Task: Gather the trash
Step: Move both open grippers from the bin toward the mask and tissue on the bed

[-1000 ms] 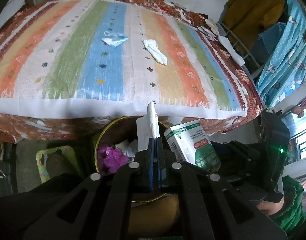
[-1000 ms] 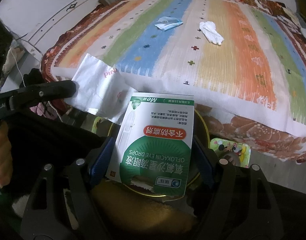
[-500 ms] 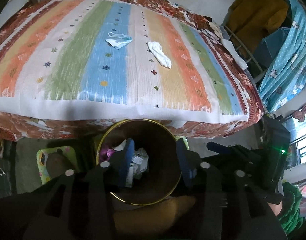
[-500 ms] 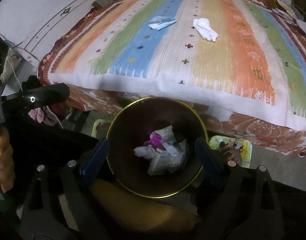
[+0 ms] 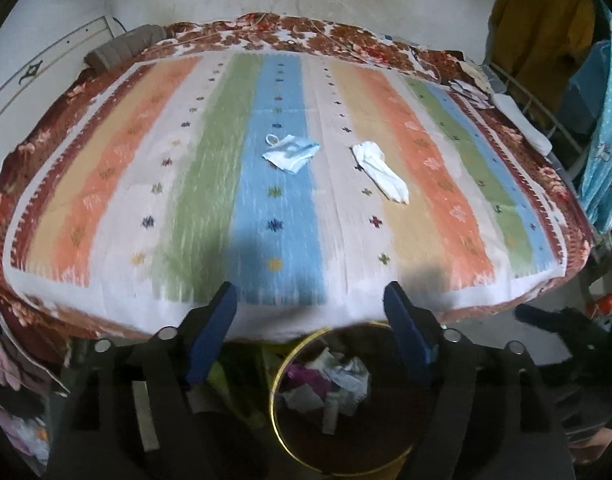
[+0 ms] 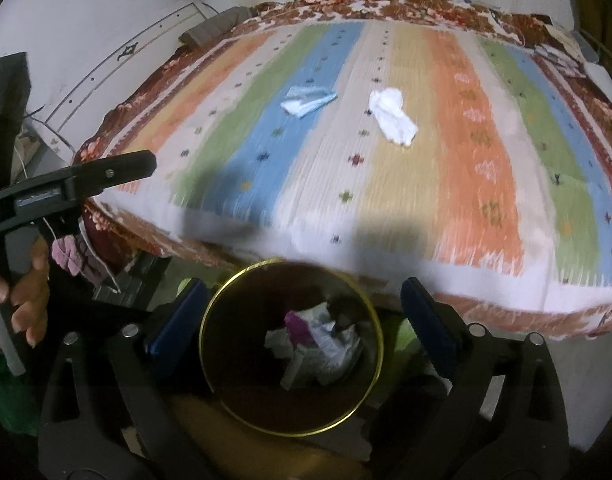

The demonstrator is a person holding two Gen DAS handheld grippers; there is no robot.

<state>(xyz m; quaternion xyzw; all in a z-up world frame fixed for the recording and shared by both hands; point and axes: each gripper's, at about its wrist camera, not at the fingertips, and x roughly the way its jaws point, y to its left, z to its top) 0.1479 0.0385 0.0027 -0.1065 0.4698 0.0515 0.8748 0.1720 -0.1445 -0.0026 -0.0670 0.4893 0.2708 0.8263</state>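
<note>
Crumpled white tissue (image 5: 380,170) and blue face mask (image 5: 292,153) left on striped bed (image 5: 446,184). Both grippers, left gripper (image 5: 310,320) and right gripper (image 6: 304,312), just spread open, empty. Best reach far, descend centred, pinch gently.

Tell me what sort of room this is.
Most likely a bedroom in a home: a bed under a striped bedspread, clothes hanging beside it, and a gold-rimmed waste bin on the floor at the bed's edge.
</note>
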